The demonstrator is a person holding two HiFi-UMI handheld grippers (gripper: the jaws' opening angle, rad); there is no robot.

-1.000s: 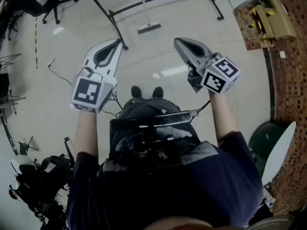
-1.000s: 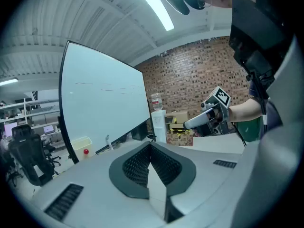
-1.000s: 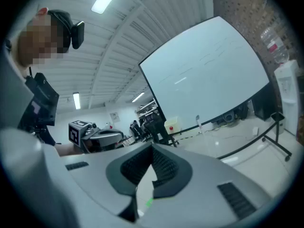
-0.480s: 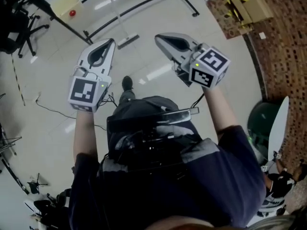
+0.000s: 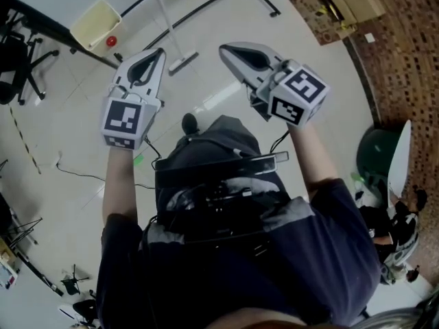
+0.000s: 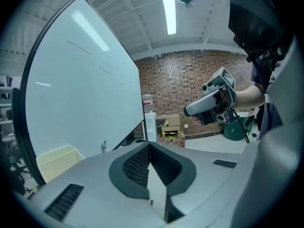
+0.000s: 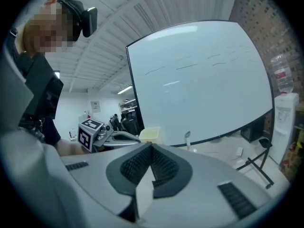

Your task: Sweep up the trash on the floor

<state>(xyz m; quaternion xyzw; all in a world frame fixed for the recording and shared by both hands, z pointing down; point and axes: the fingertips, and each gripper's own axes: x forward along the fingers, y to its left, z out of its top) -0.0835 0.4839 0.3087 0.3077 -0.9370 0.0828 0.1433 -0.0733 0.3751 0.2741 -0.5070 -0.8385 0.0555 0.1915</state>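
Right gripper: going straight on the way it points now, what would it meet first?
Nothing close. The right gripper, jaws shut and empty, lines up with the yellow bin at the foot of the whiteboard; probably that first, though depth is unclear.

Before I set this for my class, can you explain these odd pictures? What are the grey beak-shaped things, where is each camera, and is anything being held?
There is no robot here. A person holds a hand tool in each hand: the left gripper and the right gripper. The head view comes from a camera on the person's head, looking down. The other two cameras ride on the grippers and look along their jaws. Both pairs of jaws are shut and hold nothing. On the floor are a broom and a yellow bin.
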